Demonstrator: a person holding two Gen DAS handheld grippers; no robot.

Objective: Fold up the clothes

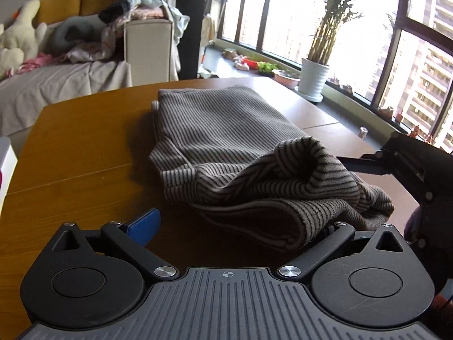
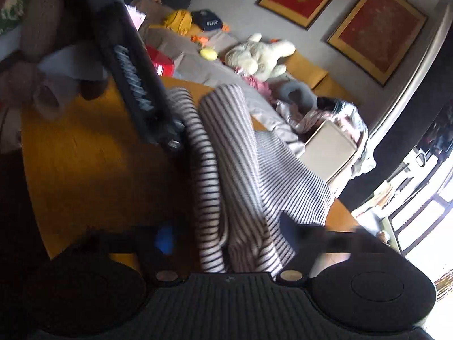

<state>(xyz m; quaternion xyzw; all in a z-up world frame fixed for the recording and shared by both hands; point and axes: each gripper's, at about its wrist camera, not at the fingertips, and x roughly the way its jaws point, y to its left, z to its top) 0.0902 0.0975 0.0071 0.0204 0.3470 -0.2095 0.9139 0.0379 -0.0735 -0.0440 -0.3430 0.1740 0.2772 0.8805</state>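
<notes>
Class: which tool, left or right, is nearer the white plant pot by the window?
Right. The right tool reaches into the striped garment's window side; the left tool sits at its near edge, farther from the pot.

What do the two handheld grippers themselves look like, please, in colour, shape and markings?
The left gripper is matte black, with a ribbed grey centre plate bearing a small crosshair mark, two round housings, silver pivot screws and a blue finger pad. The right gripper, blurred in its own view, shows the same black body and a blue pad.

left hand-held gripper's (image 1: pixel 237 226) right finger under striped garment (image 1: pixel 226 147)
</notes>
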